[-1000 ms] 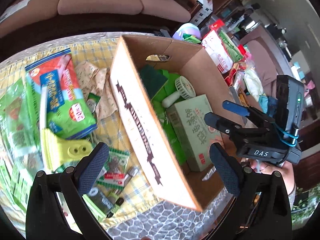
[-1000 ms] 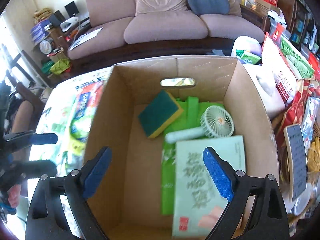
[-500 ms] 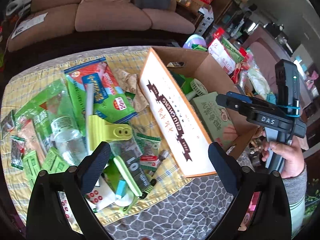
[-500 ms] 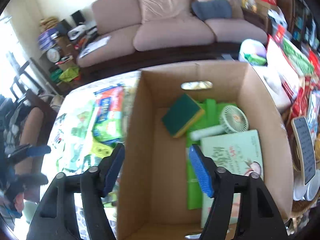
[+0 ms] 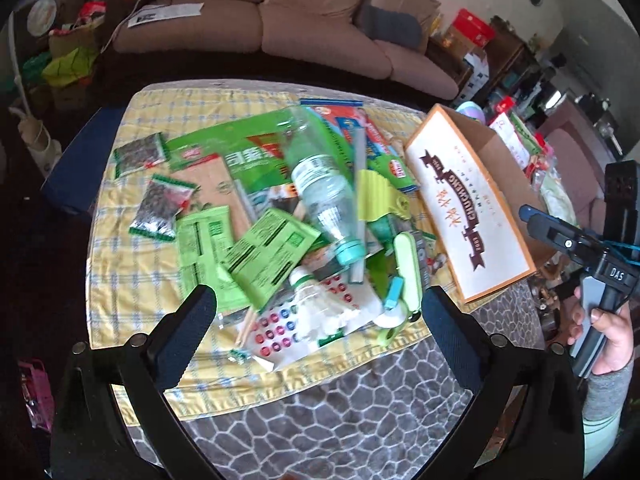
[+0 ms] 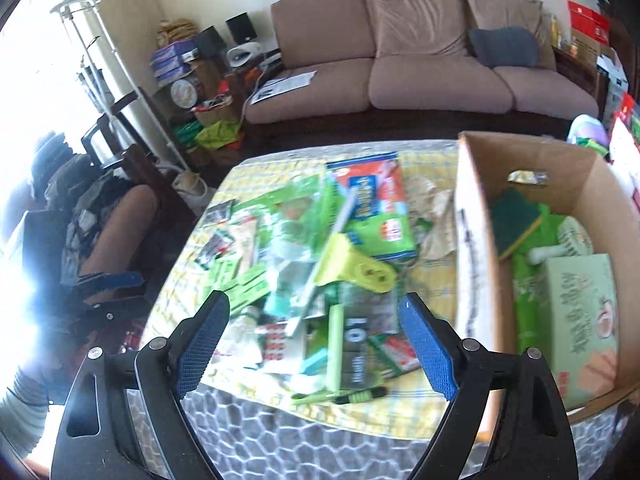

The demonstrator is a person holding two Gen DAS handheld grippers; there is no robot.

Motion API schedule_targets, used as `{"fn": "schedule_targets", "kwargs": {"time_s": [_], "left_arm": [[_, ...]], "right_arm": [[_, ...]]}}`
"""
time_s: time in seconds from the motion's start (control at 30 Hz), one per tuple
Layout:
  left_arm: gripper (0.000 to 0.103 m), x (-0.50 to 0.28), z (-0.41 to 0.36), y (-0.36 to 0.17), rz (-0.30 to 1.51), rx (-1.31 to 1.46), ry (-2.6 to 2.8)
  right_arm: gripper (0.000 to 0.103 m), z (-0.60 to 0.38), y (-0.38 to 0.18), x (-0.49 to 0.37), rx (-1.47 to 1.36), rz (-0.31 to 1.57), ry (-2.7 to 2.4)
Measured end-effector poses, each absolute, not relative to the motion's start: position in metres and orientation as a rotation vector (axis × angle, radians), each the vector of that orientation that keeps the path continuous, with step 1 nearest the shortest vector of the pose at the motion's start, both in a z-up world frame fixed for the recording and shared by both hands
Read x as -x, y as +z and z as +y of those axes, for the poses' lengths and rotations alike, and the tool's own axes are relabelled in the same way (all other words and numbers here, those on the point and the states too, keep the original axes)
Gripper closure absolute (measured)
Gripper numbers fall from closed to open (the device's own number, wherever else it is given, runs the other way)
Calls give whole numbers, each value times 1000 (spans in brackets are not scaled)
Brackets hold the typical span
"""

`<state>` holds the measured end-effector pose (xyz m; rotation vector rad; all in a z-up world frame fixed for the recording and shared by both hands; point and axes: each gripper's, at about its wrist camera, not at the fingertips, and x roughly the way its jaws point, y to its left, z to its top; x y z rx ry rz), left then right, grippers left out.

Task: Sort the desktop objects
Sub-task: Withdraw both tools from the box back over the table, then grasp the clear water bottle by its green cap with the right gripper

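A heap of loose items lies on a yellow checked cloth (image 5: 120,264): a clear plastic bottle (image 5: 320,188), a yellow-green clip (image 5: 376,196), green packets (image 5: 268,256) and a sheet of coloured dots (image 5: 280,332). My left gripper (image 5: 316,304) hangs over the heap's near edge, its jaws opening with nothing between them. To the right stands a cardboard box (image 5: 468,200). My right gripper (image 6: 314,304) hovers over the same heap, jaws opening and empty. The box (image 6: 466,240) holds a green sponge (image 6: 514,220), a hand fan (image 6: 572,240) and a pale green carton (image 6: 580,320).
A brown sofa (image 6: 420,60) runs behind the table. The table's stone-pattern top (image 5: 340,420) shows at the near edge. Packets and clutter (image 5: 520,140) crowd the space right of the box. A chair (image 6: 128,208) stands at the left.
Both grippers have swung left, away from the box and over the heap on the cloth. The right jaws narrowed half a second ago and have widened again.
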<state>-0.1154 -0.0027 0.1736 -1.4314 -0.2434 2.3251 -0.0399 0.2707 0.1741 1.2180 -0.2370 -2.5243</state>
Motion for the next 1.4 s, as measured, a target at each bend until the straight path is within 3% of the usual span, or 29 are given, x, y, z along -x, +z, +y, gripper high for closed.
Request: {"fn": "schedule_targets", "kwargs": {"time_s": [0.37, 0.77, 0.87, 0.93, 1.1, 1.4], "left_arm": [[0, 102, -59, 115, -324, 1446, 2328], [1, 121, -48, 78, -306, 1424, 2275], [1, 124, -44, 76, -271, 1425, 2271], [1, 126, -42, 76, -251, 1419, 2268], [1, 126, -39, 80, -226, 1390, 2276], [1, 125, -35, 87, -147, 1295, 2335]], "right_arm": [[14, 195, 92, 67, -1291, -281, -2504], [22, 174, 28, 107, -1421, -118, -2582], [27, 171, 21, 111, -1456, -74, -2575], [46, 170, 19, 114, -1488, -37, -2567], [70, 174, 29, 118, -1519, -17, -2538], [70, 178, 87, 101, -1445, 56, -2569]]}}
